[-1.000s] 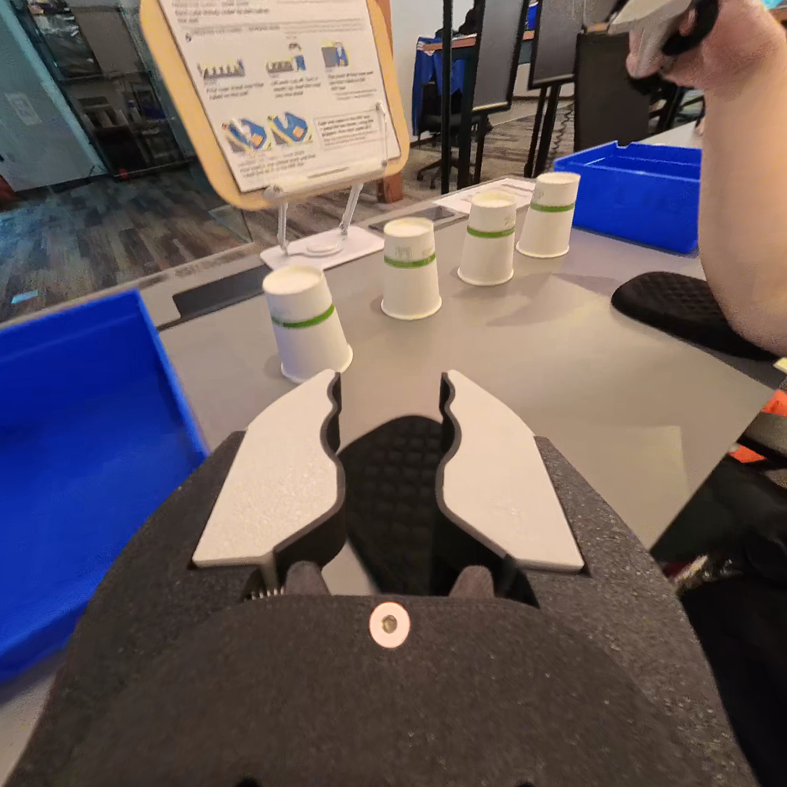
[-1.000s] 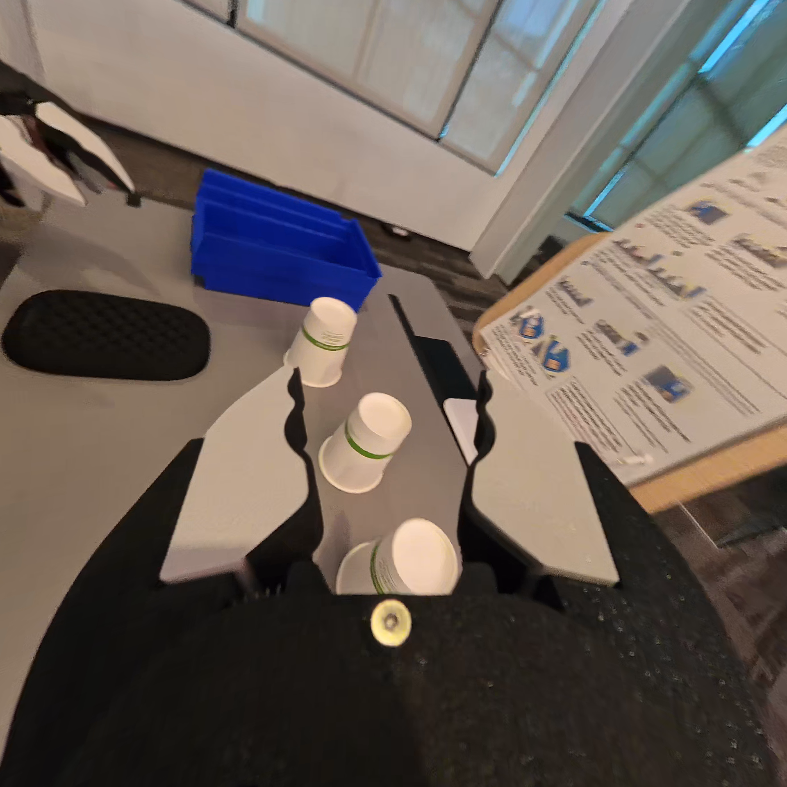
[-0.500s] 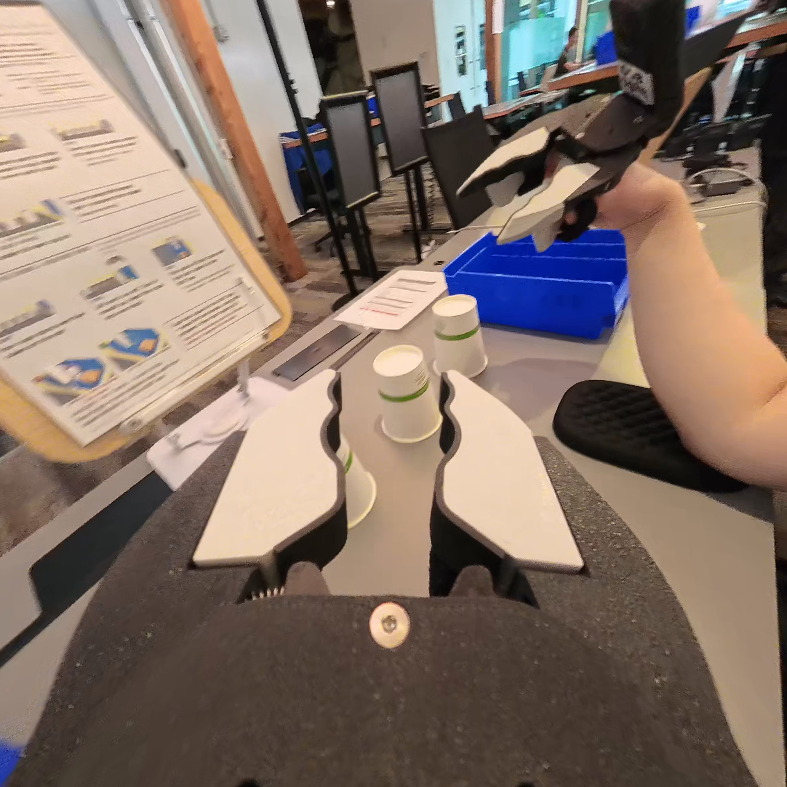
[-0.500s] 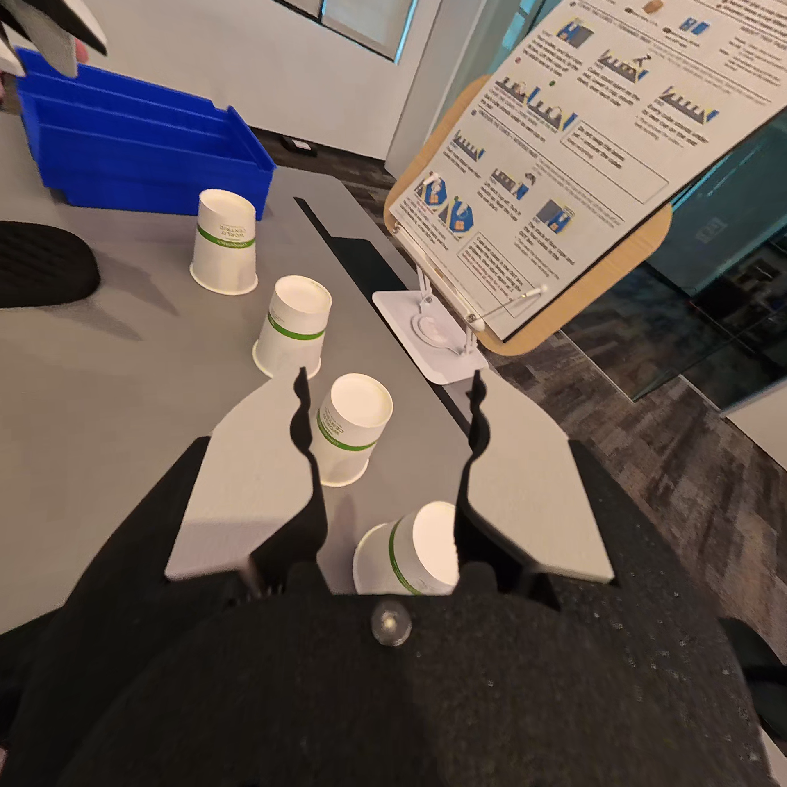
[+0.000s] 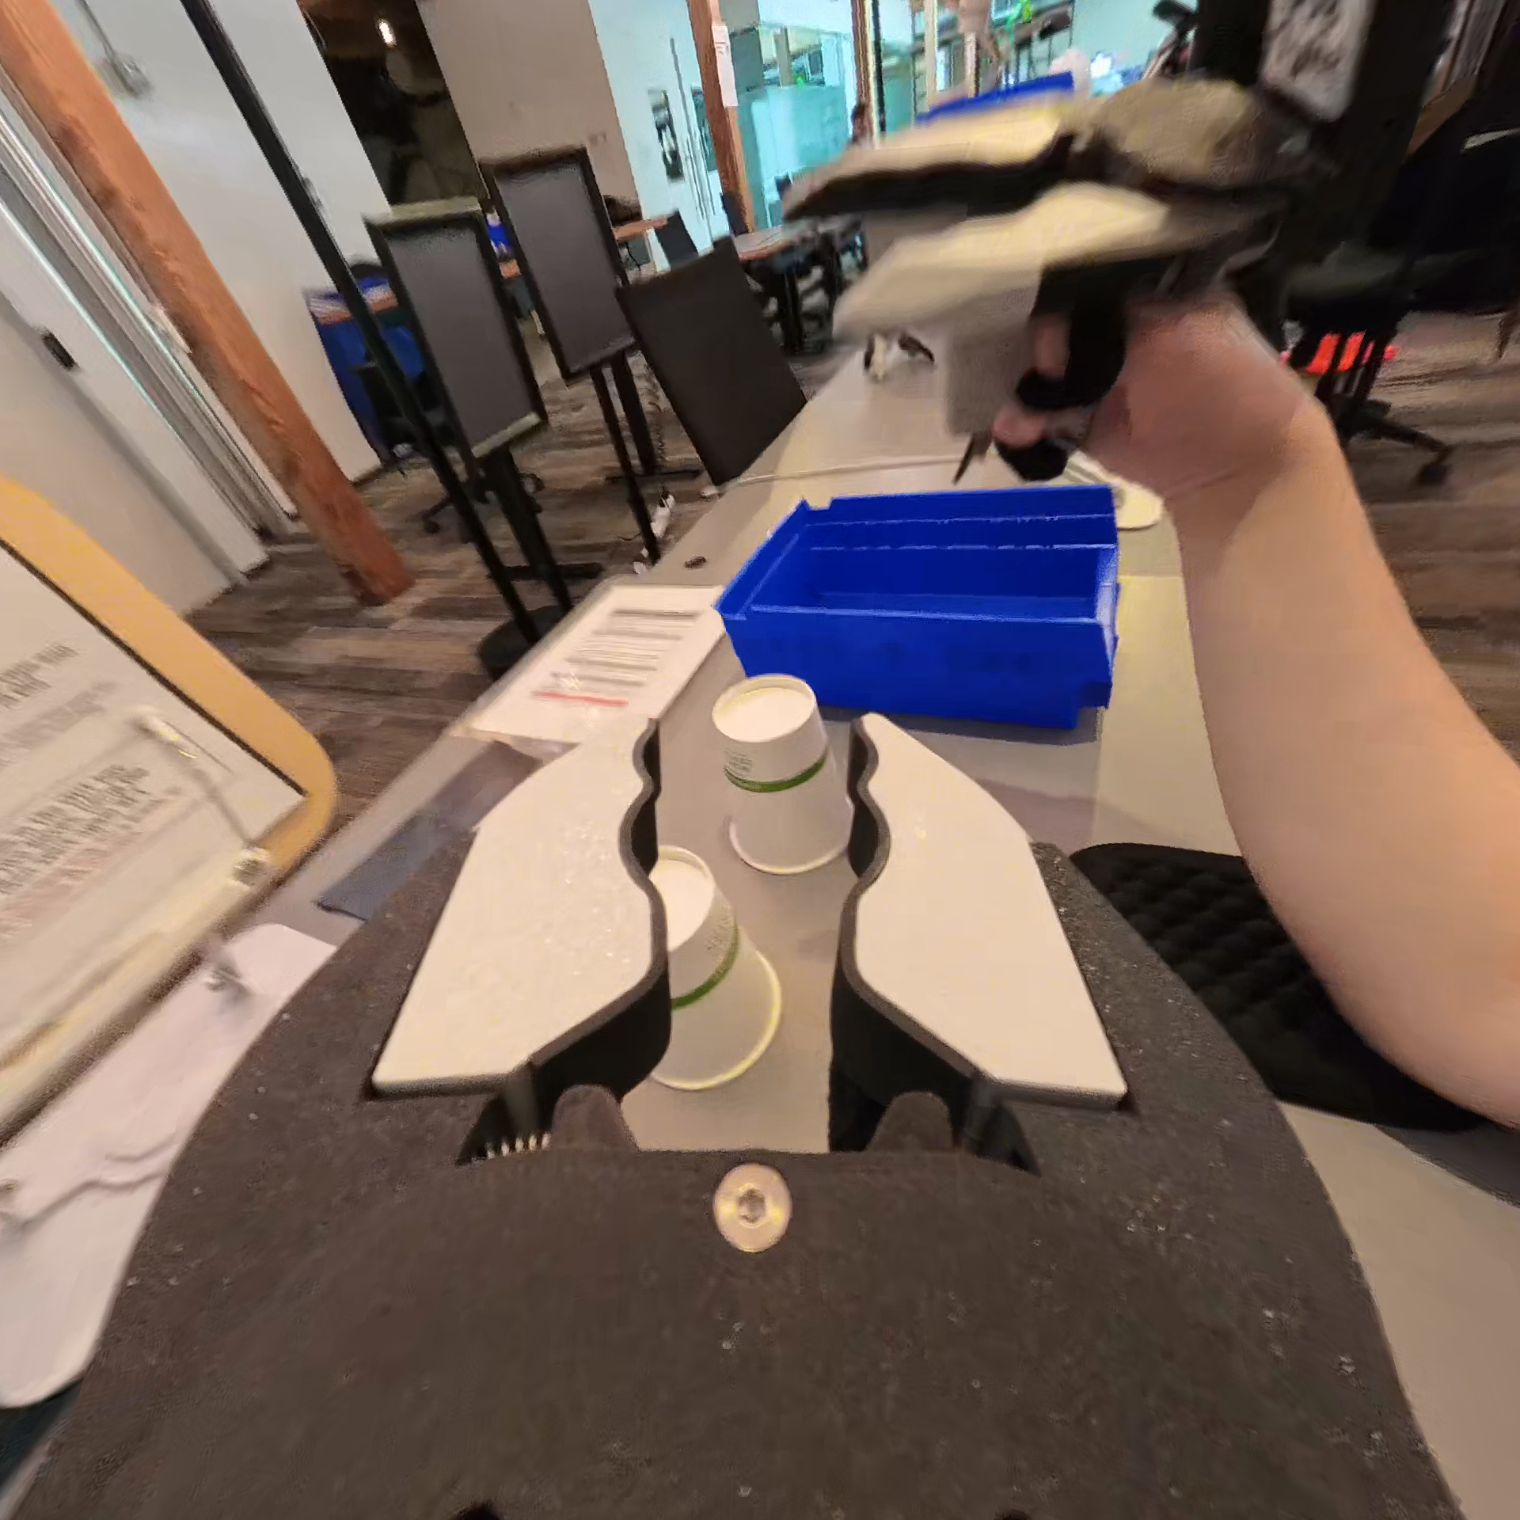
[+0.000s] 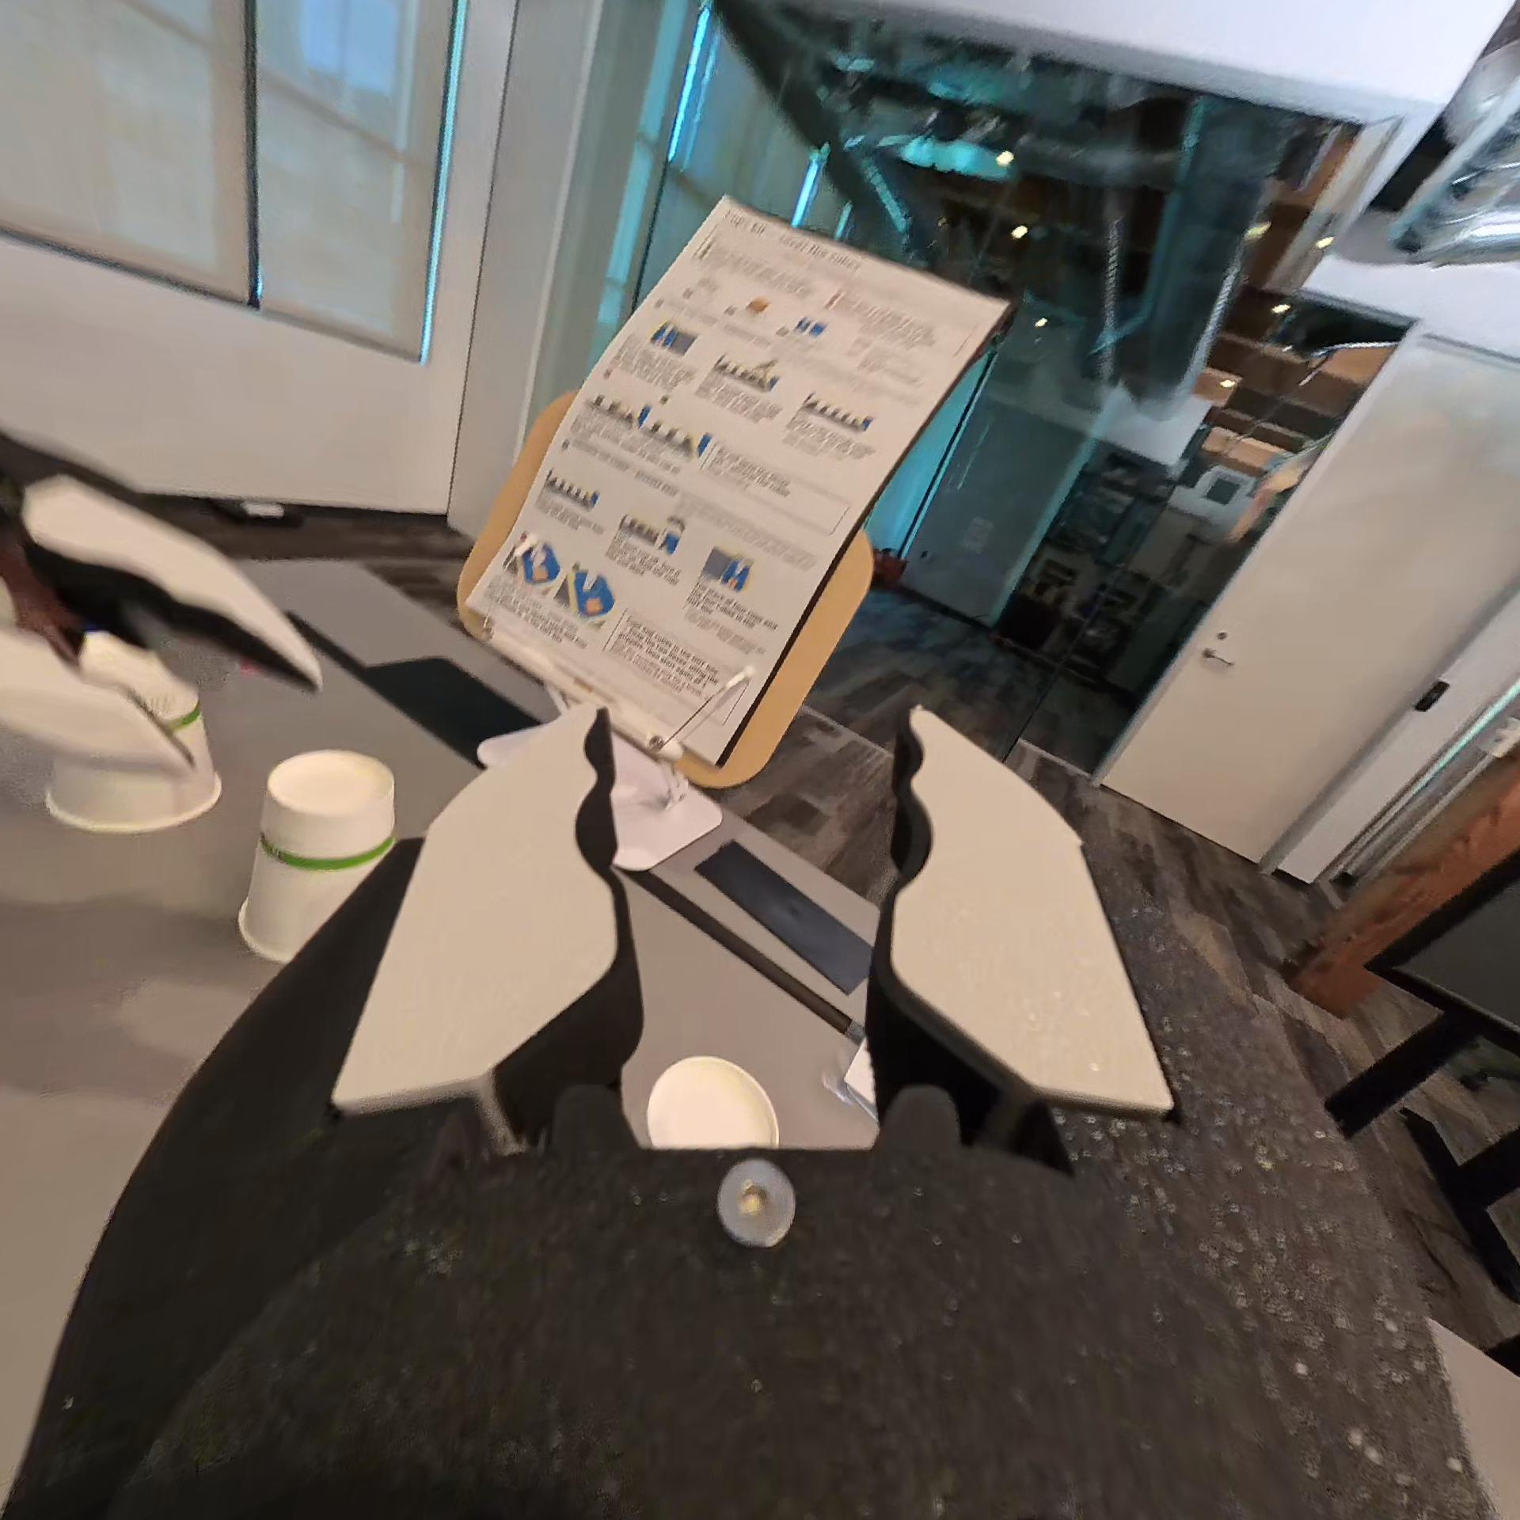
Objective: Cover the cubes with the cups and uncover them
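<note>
— Between the fingers of the left gripper (image 5: 750, 769): spread wide, nothing held. Two upside-down cups straddled in the gap, near cup (image 5: 714, 979) low by the left finger, far cup (image 5: 777, 777) just beyond the tips.

— And the right gripper (image 6: 753, 769)?

— Parted wide too, empty. Raised above the table (image 6: 107, 896), aimed over the instruction stand (image 6: 699, 526). Only the white bottom of one cup (image 6: 711, 1102) seen deep in its gap, straight below.

— Placement by the far cup?

— Blue bin (image 5: 929, 625) just behind it, paper sheet (image 5: 613, 650) to its left, black pad (image 5: 1217, 954) to its right under the forearm. Stand well to its left.

— Orientation of the cups?

— Upright on their rims, mouths down, long axis vertical, green band near the wide end. Cubes hidden, presumably underneath.

— Nearer gripper?

— Left, by a clear margin, for the near cup: already level with it, needing only to shut across its sides. Right probably suited to the cup below it, after dropping down.

— Stage?

— Likely covered, with lifting not yet begun.
</note>
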The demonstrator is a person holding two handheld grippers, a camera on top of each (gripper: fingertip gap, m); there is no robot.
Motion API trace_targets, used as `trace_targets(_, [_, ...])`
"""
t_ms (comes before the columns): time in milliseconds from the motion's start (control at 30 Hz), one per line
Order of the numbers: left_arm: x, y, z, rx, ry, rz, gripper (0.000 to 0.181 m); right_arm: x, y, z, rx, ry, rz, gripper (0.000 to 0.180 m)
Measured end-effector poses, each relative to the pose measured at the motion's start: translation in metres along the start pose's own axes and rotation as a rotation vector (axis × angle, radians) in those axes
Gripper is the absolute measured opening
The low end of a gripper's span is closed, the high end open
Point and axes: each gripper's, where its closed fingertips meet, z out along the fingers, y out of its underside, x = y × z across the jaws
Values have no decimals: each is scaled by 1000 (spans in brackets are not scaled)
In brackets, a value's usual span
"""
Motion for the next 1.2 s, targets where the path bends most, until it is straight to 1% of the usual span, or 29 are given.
trace_targets(67, [4, 24, 15, -64, 9, -44, 46, 2, -6, -6, 19, 21, 17, 63])
trace_targets(133, [10, 40, 25, -98, 24, -86, 49, 1, -2, -11, -18, 31, 16, 63])
trace_targets(200, [19, 50, 34, -132, 49, -106, 53, 1, 7, -14, -87, 46, -9, 63])
trace_targets(267, [24, 56, 43, -154, 36, -101, 59, 2, 16, -17, -151, 61, -43, 64])
trace_targets(367, [27, 65, 60, -202, 10, -70, 65, 3, 21, -18, -180, 61, -50, 65])
trace_targets(433, [25, 74, 75, -305, 16, -49, 73, 3, 22, -20, -170, 49, -36, 65])
trace_targets(567, [16, 93, 109, -590, 92, -45, 80, 12, 27, -31, -170, 71, -11, 65])
trace_targets(700, [-4, 105, 141, -746, 80, 17, 82, 22, 33, -52, -166, 94, 32, 65])
trace_targets(800, [-5, 109, 164, -803, 95, 36, 88, 28, 32, -66, -140, 107, 90, 65])
trace_targets(933, [-2, 111, 192, -816, 103, 64, 93, 32, 28, -77, -82, 102, 107, 64])
trace_targets(1033, [-2, 121, 203, -864, 99, 56, 96, 36, 34, -79, -84, 100, 130, 63])
trace_targets(1133, [1, 130, 208, -914, 111, 19, 95, 38, 41, -77, -95, 90, 144, 63])
trace_targets(1200, [0, 134, 209, -942, 110, 33, 92, 39, 45, -76, -105, 88, 147, 63])
